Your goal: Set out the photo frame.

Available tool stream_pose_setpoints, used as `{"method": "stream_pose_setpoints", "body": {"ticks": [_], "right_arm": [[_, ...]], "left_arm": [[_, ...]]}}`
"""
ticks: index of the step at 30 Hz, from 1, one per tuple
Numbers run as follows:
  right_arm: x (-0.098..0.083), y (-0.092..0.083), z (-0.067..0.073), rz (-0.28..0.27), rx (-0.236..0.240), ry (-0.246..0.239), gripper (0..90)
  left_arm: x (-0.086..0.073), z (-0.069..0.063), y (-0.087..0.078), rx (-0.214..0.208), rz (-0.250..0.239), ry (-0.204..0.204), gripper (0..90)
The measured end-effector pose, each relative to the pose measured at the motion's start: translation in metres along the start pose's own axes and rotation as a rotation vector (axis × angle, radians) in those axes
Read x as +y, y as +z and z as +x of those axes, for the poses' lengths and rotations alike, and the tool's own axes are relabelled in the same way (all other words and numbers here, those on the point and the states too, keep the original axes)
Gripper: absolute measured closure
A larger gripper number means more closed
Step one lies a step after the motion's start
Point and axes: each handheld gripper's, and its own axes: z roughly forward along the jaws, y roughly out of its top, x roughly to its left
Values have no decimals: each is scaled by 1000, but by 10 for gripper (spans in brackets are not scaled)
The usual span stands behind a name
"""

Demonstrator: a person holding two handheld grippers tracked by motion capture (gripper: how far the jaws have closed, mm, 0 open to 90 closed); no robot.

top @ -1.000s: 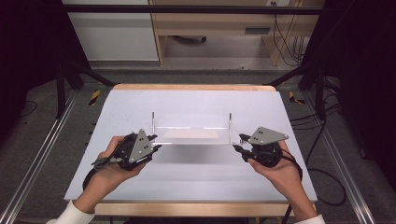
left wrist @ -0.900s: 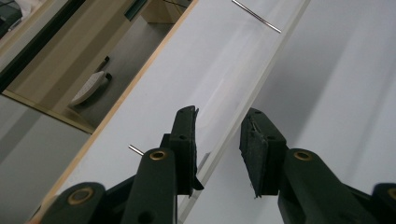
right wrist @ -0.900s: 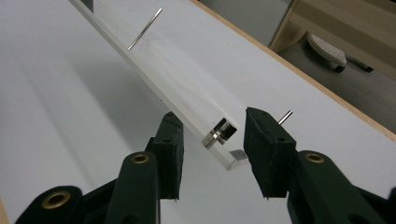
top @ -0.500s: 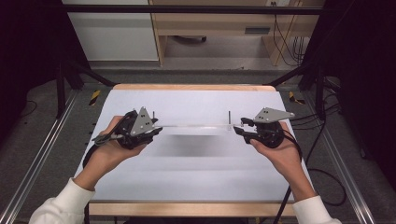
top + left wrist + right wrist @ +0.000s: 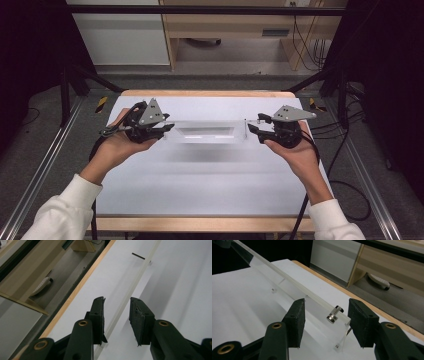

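A clear acrylic panel (image 5: 210,132) hangs above the white table (image 5: 210,195), stretched between both grippers, with its shadow below. My left gripper (image 5: 167,129) holds its left end. In the left gripper view the panel's edge (image 5: 140,272) runs between the jaws of that gripper (image 5: 116,300), and the contact low down is hidden. My right gripper (image 5: 252,129) is at the panel's right end and its jaws have just been opening. In the right gripper view the panel's corner (image 5: 287,282) and a small metal standoff (image 5: 333,315) lie between the pads of that gripper (image 5: 325,301), untouched.
A wooden strip edges the table at the far side (image 5: 205,93). Yellow-and-black clamps sit at the far corners (image 5: 101,103) (image 5: 312,103). Behind stand a white cabinet (image 5: 120,35) and a wooden bench (image 5: 240,20). Cables trail at the right (image 5: 350,125).
Both hands have carried the panel up and away from the person. The panel has tipped from upright to nearly flat. The right jaws have spread apart.
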Motion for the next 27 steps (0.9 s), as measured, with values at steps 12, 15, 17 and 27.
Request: {"method": "stream_pose_setpoints", "body": {"ticks": [12,15,17,27], "right_arm": [[8,9,-6,-14,14,-5,524],[9,10,-6,-11,11,4,524],[10,10,-6,-13,17,15,532],[17,14,-9,1,3,18,529]], "left_arm": [[1,15,4,-7,-29,-35,622],[1,17,5,-3,-28,-31,619],[0,19,5,9,-30,-33,605],[0,28,8,-3,-54,-74,588]]}}
